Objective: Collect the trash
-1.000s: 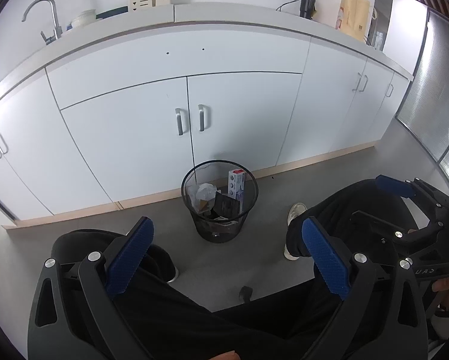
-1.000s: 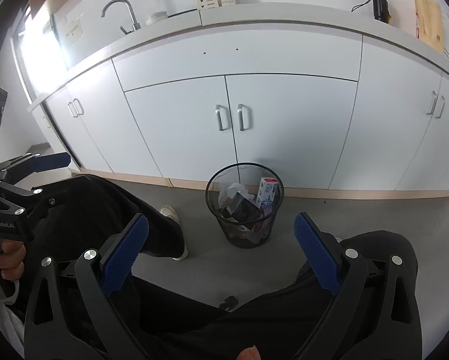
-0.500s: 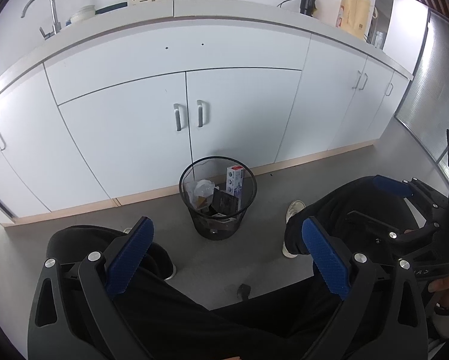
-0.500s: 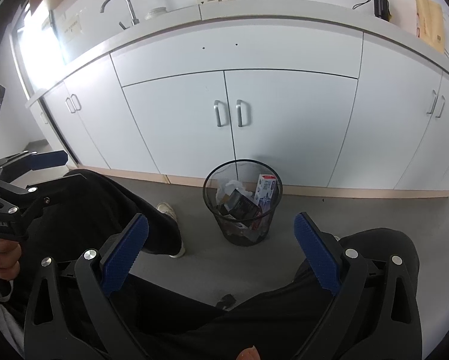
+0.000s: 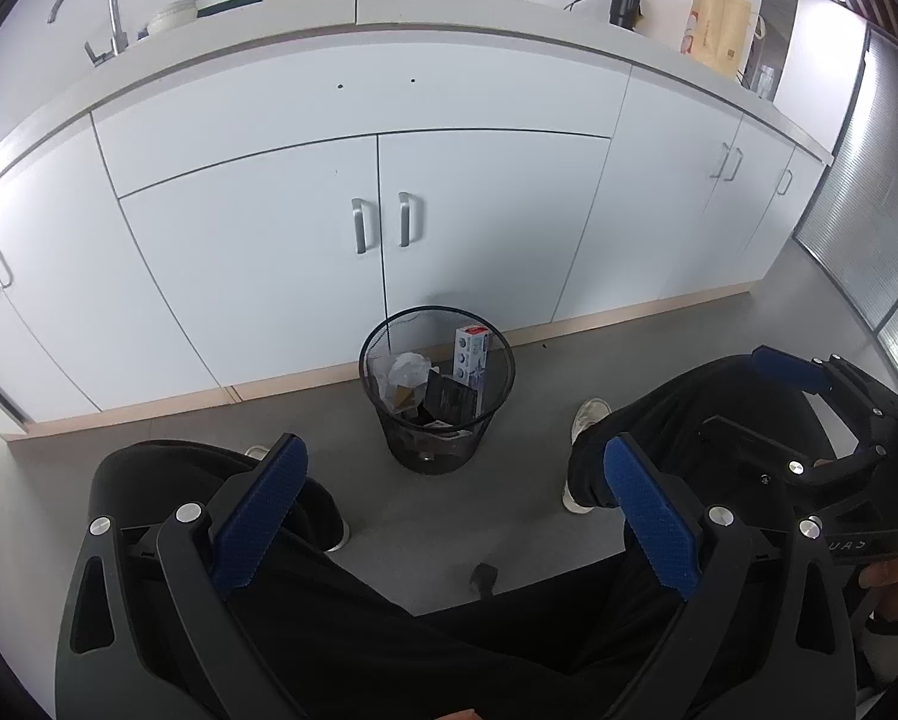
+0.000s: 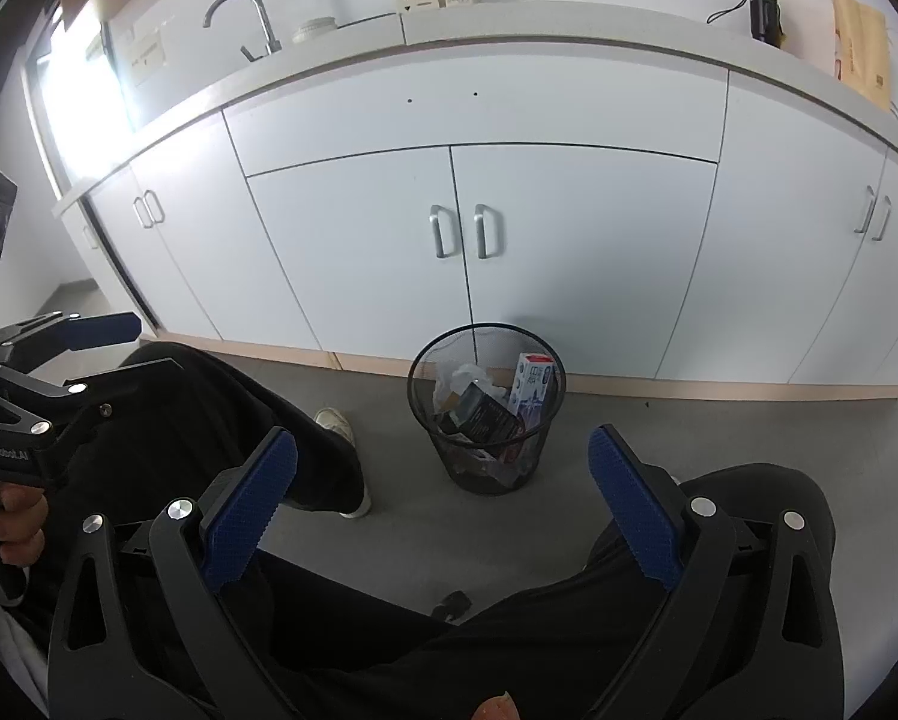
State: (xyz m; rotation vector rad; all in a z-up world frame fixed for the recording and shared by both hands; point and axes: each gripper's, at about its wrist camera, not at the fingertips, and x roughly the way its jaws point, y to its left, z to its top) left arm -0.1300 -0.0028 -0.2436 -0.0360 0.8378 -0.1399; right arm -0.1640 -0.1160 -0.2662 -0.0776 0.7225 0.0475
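Between both grippers' wide-spread ribbed blue pads (image 5: 261,515), round black wire-mesh bin (image 5: 437,420) of crumpled trash.

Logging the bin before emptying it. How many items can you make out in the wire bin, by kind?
White box: 1
Black box: 1
Crumpled plastic: 1
Total: 3 distinguishable; more scraps low in the bin are too jumbled to count.

A wire bin (image 5: 437,390) stands on the floor (image 5: 527,480) before the cabinet doors (image 5: 383,228), holding a box (image 5: 470,354), between the person's legs (image 5: 659,438).
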